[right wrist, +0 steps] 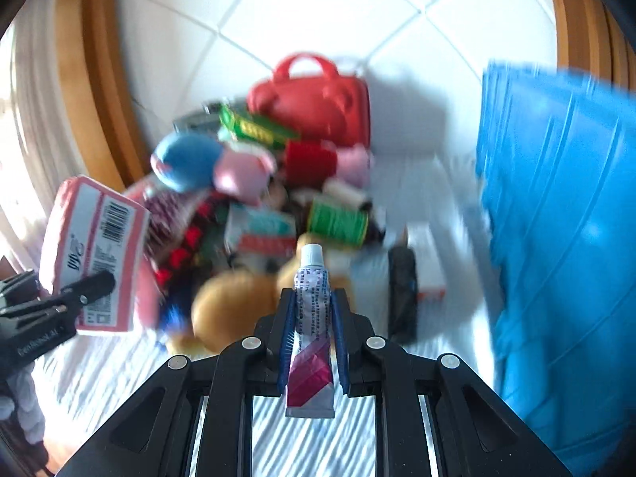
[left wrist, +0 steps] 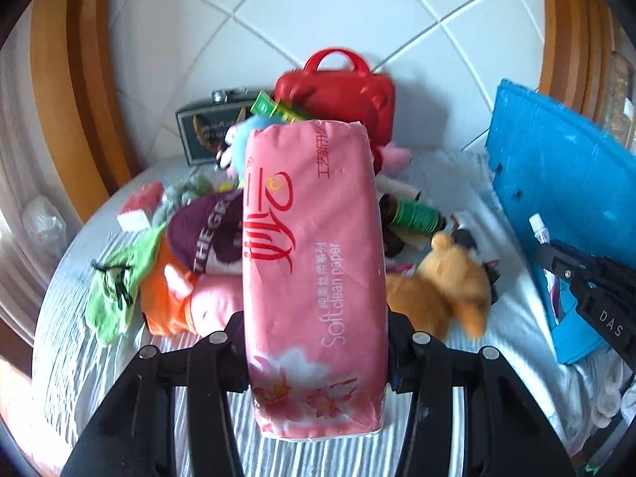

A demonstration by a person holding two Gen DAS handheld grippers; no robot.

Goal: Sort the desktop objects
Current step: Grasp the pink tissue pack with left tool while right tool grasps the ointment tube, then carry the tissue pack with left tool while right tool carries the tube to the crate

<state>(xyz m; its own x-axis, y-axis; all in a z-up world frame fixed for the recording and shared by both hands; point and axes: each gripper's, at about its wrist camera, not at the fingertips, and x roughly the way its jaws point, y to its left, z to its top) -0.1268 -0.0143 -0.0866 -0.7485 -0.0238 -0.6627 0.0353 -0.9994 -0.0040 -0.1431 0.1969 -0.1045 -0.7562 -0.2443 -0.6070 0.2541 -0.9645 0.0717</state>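
Left claw (left wrist: 316, 342): clamped on both long sides of a pink tissue pack (left wrist: 314, 270), which stands lengthwise out from the jaws, above the pile.
Left view only: printed front of the pack, reading "Soft clean paper"; green cloth (left wrist: 115, 290) at far left of the pile, orange cloth (left wrist: 167, 298) beside it, dark framed plaque (left wrist: 206, 131) at the back.
Right view only: barcode side of the same pack (right wrist: 99, 254), seen at the left edge with the left claw's finger across it.
Right claw (right wrist: 312, 318): pressed together on a small tube (right wrist: 312, 310), white cap forward, crimped end toward the camera.
Pile: red handbag (left wrist: 338, 95) at the back, green spool (right wrist: 338, 220) in the middle, tan plush toy (left wrist: 437, 286) in front, all on the striped white table (left wrist: 131, 361).
Blocking: the pack hides the pile's centre in the left view; the right view is blurred.
Far right: blue bin (right wrist: 556, 198), standing just beside the pile.
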